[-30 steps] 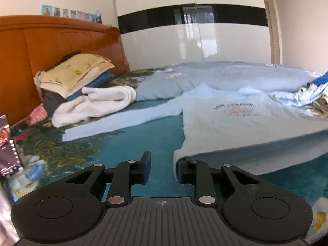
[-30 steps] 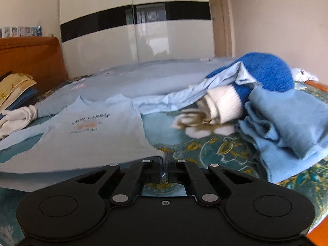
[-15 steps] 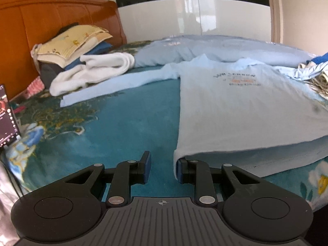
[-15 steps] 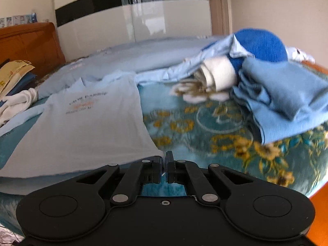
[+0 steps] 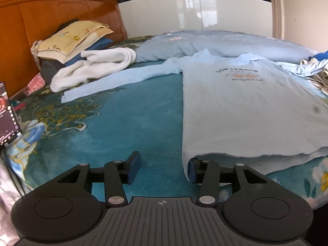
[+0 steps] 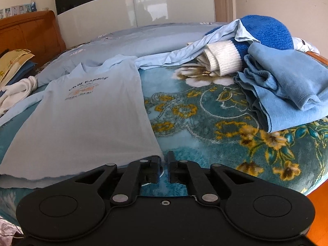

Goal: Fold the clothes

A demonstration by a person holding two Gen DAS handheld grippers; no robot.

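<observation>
Shirt (image 5: 246,106) lies flat on our bed (image 5: 133,123), hem at the near edge (print facing up). Our left gripper (image 5: 162,169) has just been opening and stands spread, the hem corner draped over its right finger only. Our right gripper (image 6: 164,169) is pressed nearly together at the other hem corner; whether it pinches cloth, we cannot tell.

Soft even daylight, glare on the glossy wardrobe (image 5: 194,14), fisheye bending and dark corners.
</observation>
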